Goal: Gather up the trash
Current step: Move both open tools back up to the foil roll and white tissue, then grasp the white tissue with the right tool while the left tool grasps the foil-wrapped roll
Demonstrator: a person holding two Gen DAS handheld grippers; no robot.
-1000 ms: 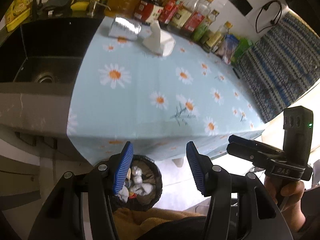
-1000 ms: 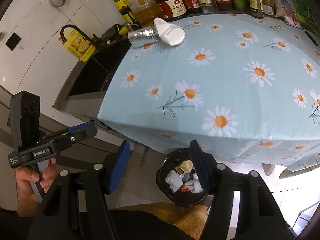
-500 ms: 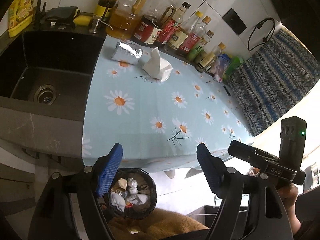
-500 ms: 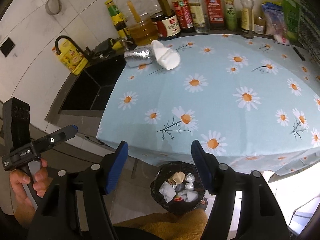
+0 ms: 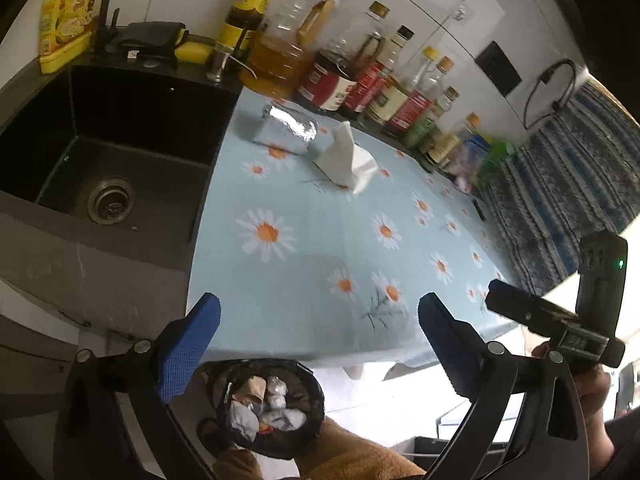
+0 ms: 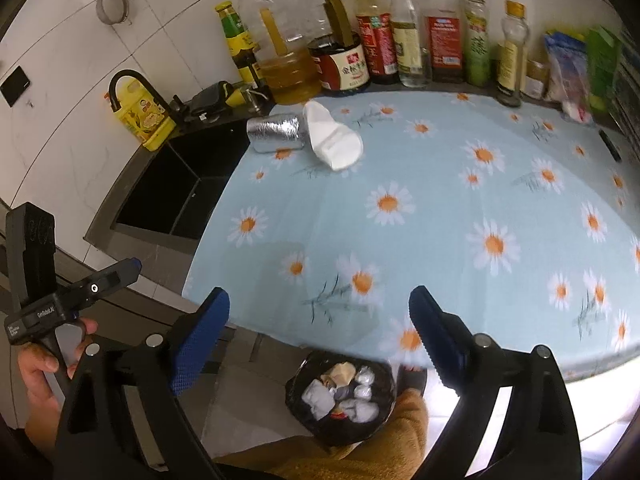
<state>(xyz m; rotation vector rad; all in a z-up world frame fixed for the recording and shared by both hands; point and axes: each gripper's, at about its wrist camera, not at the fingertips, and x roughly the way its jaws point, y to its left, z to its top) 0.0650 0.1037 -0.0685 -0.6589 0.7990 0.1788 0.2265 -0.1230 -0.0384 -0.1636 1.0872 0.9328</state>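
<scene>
Bright, even indoor light; white glare off the floor point(image 6: 600, 412) lower right; fisheye bending, black corners, motion blur rightward.

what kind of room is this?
Most likely a home kitchen: a black sink beside a daisy-cloth counter, cooking oil and sauce bottles along the tiled wall, and a trash bin below.

Left tool point(image 5: 318, 328) spread wide and empty, right tool point(image 6: 320, 322) likewise, side by side
</scene>
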